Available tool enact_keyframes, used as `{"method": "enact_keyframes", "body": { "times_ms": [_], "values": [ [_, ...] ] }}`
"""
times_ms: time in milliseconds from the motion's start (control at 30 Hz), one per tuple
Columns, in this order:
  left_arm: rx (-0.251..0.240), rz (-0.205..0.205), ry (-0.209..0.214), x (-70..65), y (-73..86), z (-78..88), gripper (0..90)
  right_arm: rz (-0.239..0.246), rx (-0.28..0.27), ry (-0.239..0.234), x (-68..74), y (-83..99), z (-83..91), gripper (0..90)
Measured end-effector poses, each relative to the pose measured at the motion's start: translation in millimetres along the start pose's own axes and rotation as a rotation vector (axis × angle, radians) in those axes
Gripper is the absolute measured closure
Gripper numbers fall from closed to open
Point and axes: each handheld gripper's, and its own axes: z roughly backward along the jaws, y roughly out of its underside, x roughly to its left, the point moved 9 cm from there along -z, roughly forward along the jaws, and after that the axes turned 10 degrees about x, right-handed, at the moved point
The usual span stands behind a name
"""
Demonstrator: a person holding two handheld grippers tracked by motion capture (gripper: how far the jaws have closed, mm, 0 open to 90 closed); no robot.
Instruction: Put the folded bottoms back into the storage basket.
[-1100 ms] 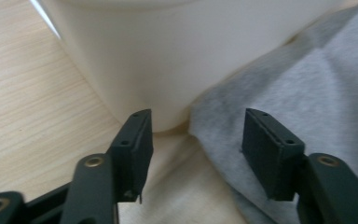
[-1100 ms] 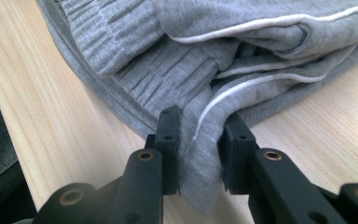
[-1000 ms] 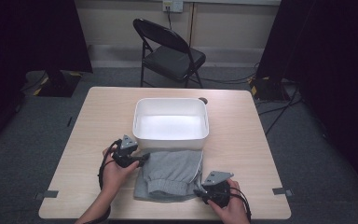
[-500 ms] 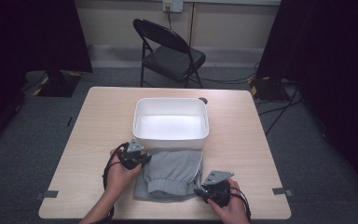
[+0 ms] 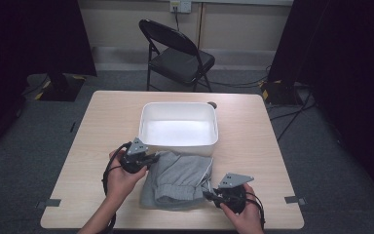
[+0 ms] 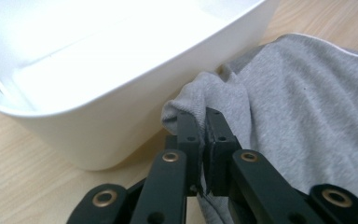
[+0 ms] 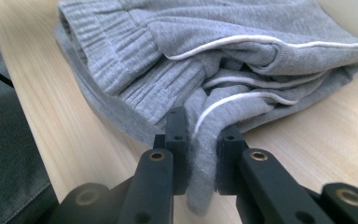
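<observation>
A folded pair of soft grey cloth pants with thin white stripes (image 5: 181,179) lay on the light wooden table (image 5: 102,126), near the person's edge. Its far edge sat just beside the wall of a white plastic tub with rounded corners (image 5: 179,124).

The left gripper (image 5: 148,158) was at the far left corner of the grey pants. Its two black jaws were nearly together and pinched a small bunch of the grey cloth (image 6: 191,100), right next to the tub's (image 6: 121,74) side.

The right gripper (image 5: 209,194) was at the near right corner of the pants. Its jaws stood a little apart, with a thick fold of grey cloth and a white stripe (image 7: 205,135) squeezed between them. That corner hung a little over the table (image 7: 307,135).

A black folding metal chair (image 5: 177,56) stood on the grey carpet behind the table.
</observation>
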Motion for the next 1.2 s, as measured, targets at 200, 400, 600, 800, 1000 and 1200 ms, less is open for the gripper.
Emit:
{"method": "enact_keyframes", "body": {
  "times_ms": [200,400,600,800,1000,1200],
  "values": [
    [-0.014,-0.017,-0.001,-3.3,-10.9,11.8,87.0,-0.013,-0.035,-0.018,0.0,-5.3,7.6,80.0],
    [-0.026,-0.025,0.000,-3.4,-23.5,21.9,87.0,-0.028,-0.088,-0.036,-0.1,-15.0,20.9,80.0],
    [-0.045,-0.022,0.013,-6.1,-36.7,32.7,87.1,-0.014,-0.106,-0.036,2.9,-24.2,30.9,80.1],
    [-0.054,-0.034,0.013,-8.9,-47.9,43.9,87.2,0.017,-0.112,-0.031,9.5,-34.8,43.1,80.1],
    [-0.069,-0.042,0.009,-9.6,-64.9,57.1,87.3,0.033,-0.123,-0.024,13.5,-45.0,56.2,80.1],
    [-0.096,-0.057,0.000,-9.5,-81.4,71.5,87.4,0.049,-0.136,-0.021,16.2,-54.3,66.7,80.1]
  ]
}}
